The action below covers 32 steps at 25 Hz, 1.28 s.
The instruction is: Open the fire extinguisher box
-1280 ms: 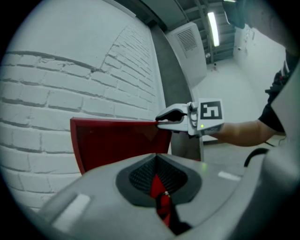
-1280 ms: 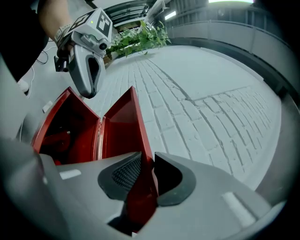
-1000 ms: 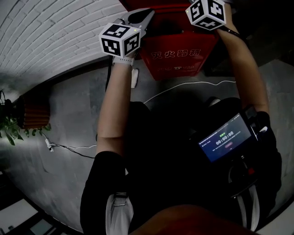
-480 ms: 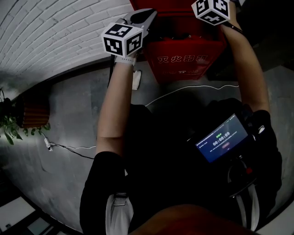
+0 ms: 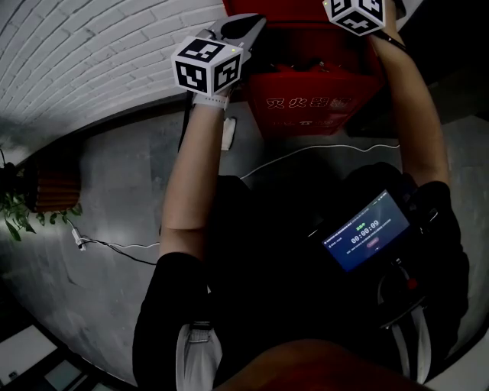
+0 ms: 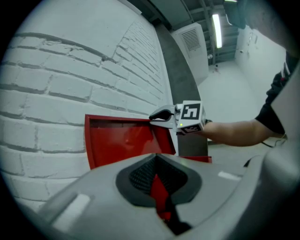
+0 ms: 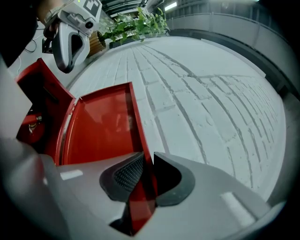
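Observation:
The red fire extinguisher box (image 5: 306,99) stands on the floor against the white brick wall, its front printed with white characters. Its red lid (image 6: 126,140) is swung up toward the wall, and the inside of the lid (image 7: 101,124) faces me. My left gripper (image 6: 157,180) is shut on the lid's edge, a strip of red showing between its pads. My right gripper (image 7: 146,176) is on the lid's other side edge, its jaws closing, pads pressing the red rim. In the head view the left gripper's cube (image 5: 208,65) and the right gripper's cube (image 5: 355,14) flank the box top.
A white cable (image 5: 306,153) and a white plug (image 5: 226,131) lie on the grey floor before the box. A potted plant (image 5: 15,202) stands far left. A lit screen device (image 5: 367,229) hangs at the person's front. The brick wall (image 5: 92,53) runs behind the box.
In the head view both grippers and the box have drifted up and to the right; the right gripper's cube is now cut off by the top edge.

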Motion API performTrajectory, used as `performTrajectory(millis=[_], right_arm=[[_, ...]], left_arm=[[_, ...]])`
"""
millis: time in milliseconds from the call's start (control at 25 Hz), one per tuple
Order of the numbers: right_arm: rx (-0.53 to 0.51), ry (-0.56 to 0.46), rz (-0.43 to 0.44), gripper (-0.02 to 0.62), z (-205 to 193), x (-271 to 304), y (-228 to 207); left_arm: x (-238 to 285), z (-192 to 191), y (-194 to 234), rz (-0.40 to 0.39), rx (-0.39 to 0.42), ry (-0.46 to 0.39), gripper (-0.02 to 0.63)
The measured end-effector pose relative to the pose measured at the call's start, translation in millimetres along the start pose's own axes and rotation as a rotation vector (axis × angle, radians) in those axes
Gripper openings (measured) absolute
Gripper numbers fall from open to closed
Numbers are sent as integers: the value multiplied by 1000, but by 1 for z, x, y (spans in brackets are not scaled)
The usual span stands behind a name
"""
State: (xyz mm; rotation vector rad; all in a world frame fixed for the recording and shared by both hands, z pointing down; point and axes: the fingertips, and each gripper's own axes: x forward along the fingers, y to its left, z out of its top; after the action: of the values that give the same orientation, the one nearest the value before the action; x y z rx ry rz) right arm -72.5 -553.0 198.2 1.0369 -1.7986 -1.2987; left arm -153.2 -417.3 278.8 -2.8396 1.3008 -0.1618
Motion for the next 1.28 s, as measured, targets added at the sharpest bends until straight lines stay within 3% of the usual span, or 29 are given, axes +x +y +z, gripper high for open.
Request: performTrajectory(millis=[440,560,640,880,1080,1280], right_arm=[[18,-2,-5,61,-4,5,-1],[59,-13,7,149,-6,-3,1],[96,-28,4,155,-7,-11,-3],[262,-127,10,143,-1,-62,-6],[457,-295,90,53,32,-131,16],[662,-398,181,32,51,-183,36]], left_arm=[[-4,2,-2,-12,6,-8,4],[-5,3,-7,-15,6,-10,3],[-6,8,-11,-15,9,-20,3],[-14,18,-31,-9,15,-38,4],[-28,23,-61,-11,22,-42,4],[-47,24,-84,-15,10,-77,3]])
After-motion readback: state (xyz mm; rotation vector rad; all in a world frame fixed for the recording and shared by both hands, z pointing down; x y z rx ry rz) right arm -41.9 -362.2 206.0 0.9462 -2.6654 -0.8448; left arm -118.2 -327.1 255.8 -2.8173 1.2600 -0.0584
